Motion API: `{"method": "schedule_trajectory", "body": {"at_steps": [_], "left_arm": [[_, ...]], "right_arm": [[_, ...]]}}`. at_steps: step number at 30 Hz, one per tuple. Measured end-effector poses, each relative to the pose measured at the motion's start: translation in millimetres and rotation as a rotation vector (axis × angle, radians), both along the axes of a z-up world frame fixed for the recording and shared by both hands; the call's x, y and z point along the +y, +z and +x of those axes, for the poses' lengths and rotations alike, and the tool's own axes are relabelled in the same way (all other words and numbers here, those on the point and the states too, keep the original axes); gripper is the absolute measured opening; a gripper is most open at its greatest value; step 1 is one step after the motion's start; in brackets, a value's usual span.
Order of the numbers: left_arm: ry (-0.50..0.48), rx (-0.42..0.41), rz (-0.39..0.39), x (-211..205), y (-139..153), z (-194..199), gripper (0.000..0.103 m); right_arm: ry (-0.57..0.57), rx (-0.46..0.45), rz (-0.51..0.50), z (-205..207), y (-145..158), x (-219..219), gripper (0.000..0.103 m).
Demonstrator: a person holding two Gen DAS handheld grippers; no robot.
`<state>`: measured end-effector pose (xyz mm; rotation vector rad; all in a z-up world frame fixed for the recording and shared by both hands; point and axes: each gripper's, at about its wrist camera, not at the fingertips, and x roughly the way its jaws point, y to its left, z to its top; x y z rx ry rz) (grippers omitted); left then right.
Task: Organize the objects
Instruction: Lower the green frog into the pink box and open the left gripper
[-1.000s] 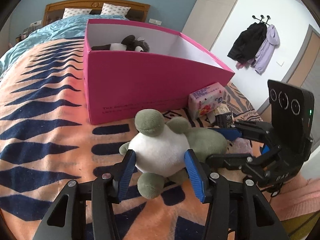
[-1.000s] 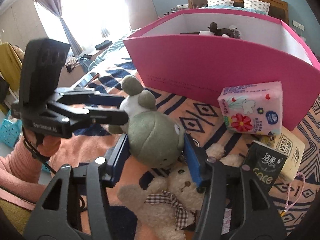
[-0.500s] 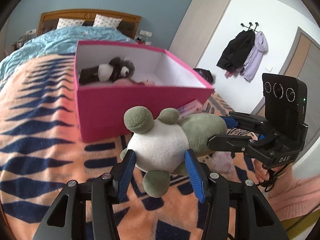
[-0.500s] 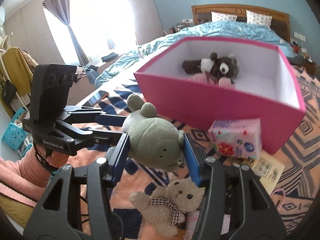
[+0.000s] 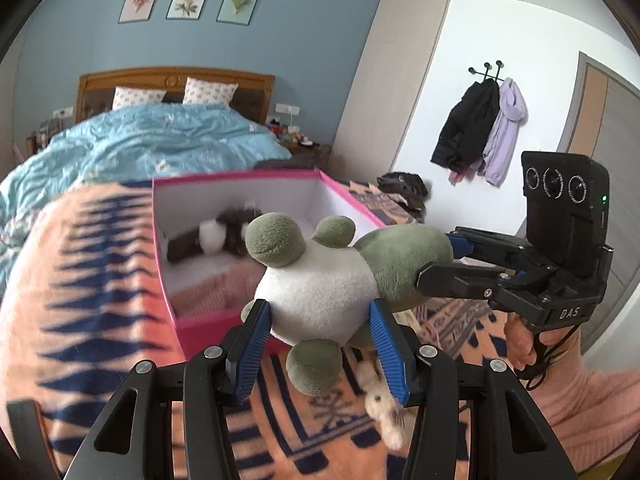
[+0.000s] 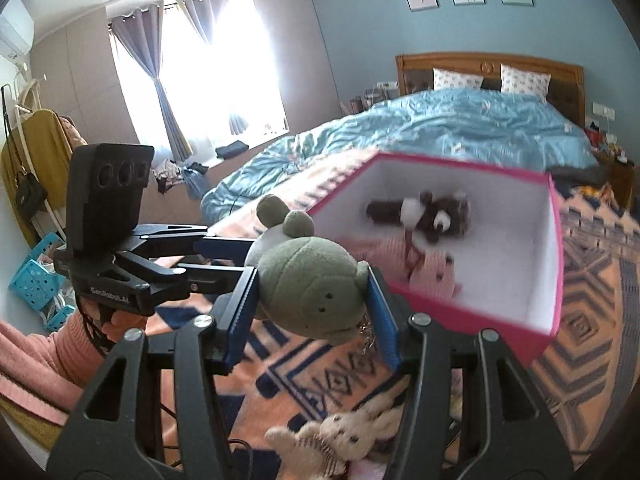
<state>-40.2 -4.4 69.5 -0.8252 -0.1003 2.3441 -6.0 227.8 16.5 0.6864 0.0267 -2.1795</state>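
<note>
Between both claws, plush turtle

"DAS" was printed in pale letters on the right gripper; the left gripper bore a partly legible "GenRobot.AI".

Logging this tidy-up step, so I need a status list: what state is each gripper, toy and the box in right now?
left gripper: shut on the green plush's white belly
right gripper: shut on its green head
green plush: held in the air by both
pink box: open, no lid
brown bear: lying in the box
beige bear: lying on the blanket
</note>
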Motion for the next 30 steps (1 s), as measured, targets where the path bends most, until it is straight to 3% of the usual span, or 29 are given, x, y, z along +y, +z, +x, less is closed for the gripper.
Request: {"method": "schedule_trajectory", "body": {"at_steps": [5,11,19,30], "left_arm": [[0.04,0.022,0.001,-4,21,-27,0.051],[0.101,0.005,-0.014,-12,24,-66,0.051],[0.154,-0.114,-0.003,-19,-9,-115,0.051],[0.198,-0.202,-0.071,-12,-41,-148,0.05]], "right_arm": [[0.008,0.048,-0.009,-27,25,-6,0.056],[0.033,-0.014,-0.034,-76,31,-16,0.056],[0.042,-0.112,0.004,-132,12,-31,0.056],[0.016,-0.234,0.06,-173,-29,-45,0.056]]}}
